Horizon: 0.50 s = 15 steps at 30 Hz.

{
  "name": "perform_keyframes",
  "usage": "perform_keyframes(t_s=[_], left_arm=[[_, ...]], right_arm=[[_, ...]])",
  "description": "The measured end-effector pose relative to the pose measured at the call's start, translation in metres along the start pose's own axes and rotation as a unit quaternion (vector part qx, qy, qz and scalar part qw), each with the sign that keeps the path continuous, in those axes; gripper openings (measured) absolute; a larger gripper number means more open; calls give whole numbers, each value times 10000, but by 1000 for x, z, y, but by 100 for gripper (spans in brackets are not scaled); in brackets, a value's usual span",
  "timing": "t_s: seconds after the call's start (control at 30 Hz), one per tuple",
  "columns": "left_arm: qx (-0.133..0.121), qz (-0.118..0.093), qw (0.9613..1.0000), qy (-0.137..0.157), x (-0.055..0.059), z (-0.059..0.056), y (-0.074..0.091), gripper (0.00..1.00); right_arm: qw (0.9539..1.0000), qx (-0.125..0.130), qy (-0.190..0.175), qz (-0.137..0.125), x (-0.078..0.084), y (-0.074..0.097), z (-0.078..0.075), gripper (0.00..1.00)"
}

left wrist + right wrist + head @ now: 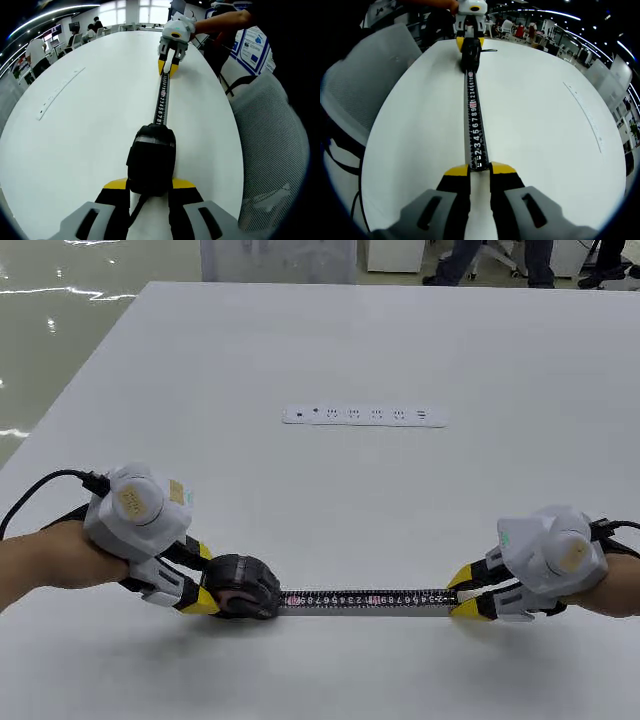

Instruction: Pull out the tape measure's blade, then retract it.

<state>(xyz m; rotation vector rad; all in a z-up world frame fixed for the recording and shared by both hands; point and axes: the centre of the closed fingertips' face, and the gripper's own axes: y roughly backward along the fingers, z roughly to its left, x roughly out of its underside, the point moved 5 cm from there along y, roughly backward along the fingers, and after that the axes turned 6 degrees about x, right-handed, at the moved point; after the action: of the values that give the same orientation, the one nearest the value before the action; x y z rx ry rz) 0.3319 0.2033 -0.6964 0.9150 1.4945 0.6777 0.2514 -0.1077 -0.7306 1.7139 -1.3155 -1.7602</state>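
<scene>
A black tape measure case (240, 586) rests on the white table, and my left gripper (203, 578) is shut on it; the case (151, 159) stands between the yellow tips in the left gripper view. Its blade (365, 598) is drawn out to the right along the tabletop, numbers facing up. My right gripper (462, 593) is shut on the blade's end. The right gripper view has the blade (473, 125) running from the right gripper (480, 170) away to the case (471, 52). Across the table in the left gripper view is the right gripper (167, 68).
A white power strip (364, 416) lies flat on the table (400, 500) beyond the blade, in the middle. A grey mesh chair (270, 150) stands at the near table edge. People and desks sit in the far background.
</scene>
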Motion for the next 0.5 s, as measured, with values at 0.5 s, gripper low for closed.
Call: perform_keyframes(t_s=[0.5], left_arm=[[21, 85, 10000, 8, 0, -2, -2, 27]], right_arm=[[9999, -65, -108, 90, 6, 6, 5, 13]])
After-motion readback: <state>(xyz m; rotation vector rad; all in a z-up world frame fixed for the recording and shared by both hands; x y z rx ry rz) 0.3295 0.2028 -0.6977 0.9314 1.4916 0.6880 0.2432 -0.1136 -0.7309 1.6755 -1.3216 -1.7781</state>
